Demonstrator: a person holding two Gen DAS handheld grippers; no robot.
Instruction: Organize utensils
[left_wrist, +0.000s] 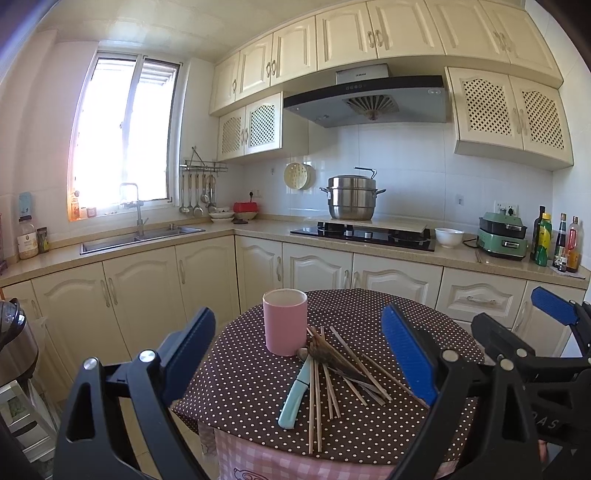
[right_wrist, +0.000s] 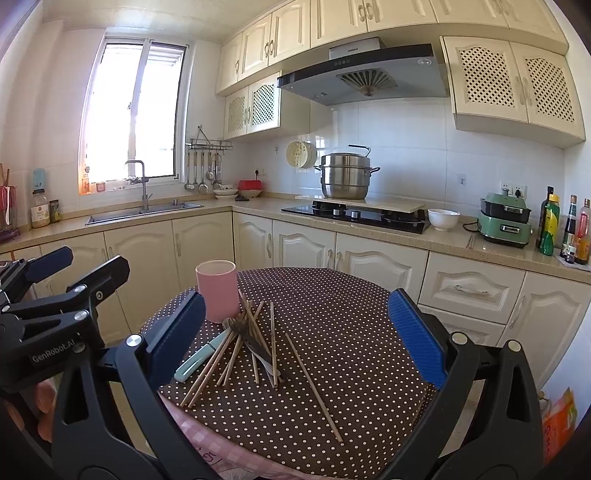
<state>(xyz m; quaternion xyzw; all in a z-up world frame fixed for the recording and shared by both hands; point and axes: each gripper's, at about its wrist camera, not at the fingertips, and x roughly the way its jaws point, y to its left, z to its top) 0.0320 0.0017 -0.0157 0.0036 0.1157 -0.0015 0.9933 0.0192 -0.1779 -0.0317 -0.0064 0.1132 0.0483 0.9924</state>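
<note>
A heap of chopsticks (left_wrist: 332, 373) lies on the polka-dot table (right_wrist: 351, 332) just beside the pink cup (left_wrist: 284, 321). A spoon (left_wrist: 295, 387) with a mint handle is partly buried beneath them. One stray chopstick (right_wrist: 314, 387) is seen clearly only from the right wrist. Both the left gripper (left_wrist: 299, 350) and the right gripper (right_wrist: 295, 332) are held wide apart and empty above the table.

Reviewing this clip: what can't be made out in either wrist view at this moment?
- Inside of the pink cylindrical cup: both views, hidden by its own wall.
- Bowl of the teal-handled metal spoon: both views, partly covered by the pile of wooden chopsticks.
- Exact chopstick count: sticks overlap.
</note>
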